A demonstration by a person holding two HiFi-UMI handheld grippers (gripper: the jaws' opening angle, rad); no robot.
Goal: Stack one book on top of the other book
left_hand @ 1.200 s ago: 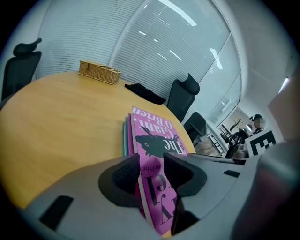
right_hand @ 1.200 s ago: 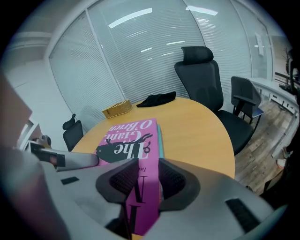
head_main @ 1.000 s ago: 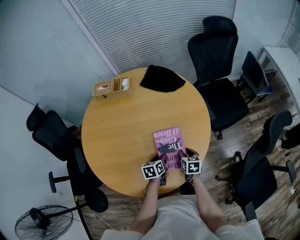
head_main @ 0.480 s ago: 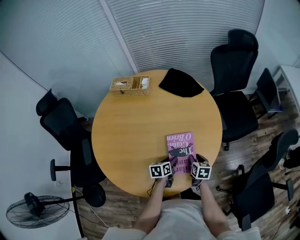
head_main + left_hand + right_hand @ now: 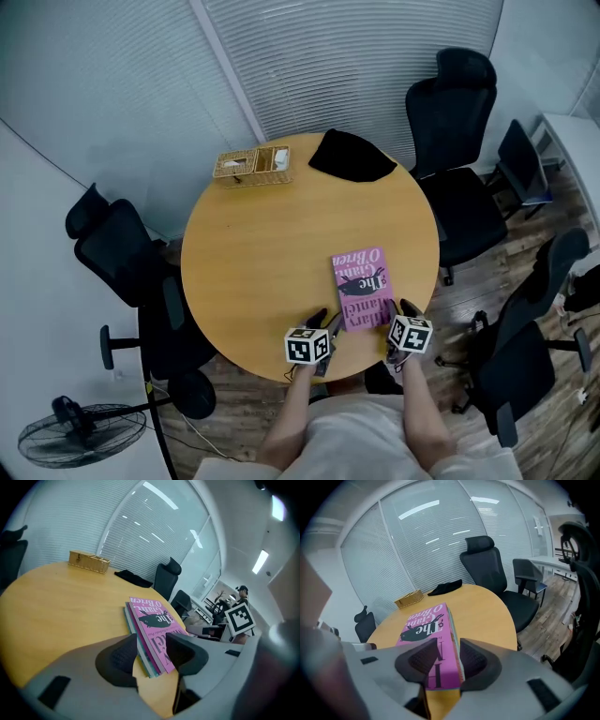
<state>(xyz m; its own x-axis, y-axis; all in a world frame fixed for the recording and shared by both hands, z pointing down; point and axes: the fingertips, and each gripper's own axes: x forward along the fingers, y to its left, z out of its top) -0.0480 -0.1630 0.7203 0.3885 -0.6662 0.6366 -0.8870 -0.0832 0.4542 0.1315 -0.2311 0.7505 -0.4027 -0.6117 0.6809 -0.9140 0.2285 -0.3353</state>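
- While its jaws are opening, our left gripper [image 5: 320, 325] sits by the table's [image 5: 262, 253] 6 o'clock edge. Its pads press on nothing, and the stack's near corner merely shows between them.
- At the table's 5 o'clock we see the pink book [image 5: 361, 289] lying flat on the lower book [image 5: 142, 654], edges nearly flush, so we judge the stacking done.
- At the stack's 4 o'clock corner, our right gripper [image 5: 405, 309] is opening too. It grips nothing, though the pink cover's edge lies between its pads.
- If we draw back before those pads clear, one could drag the cover and skew the top book, or nudge the stack toward the nearby rim.
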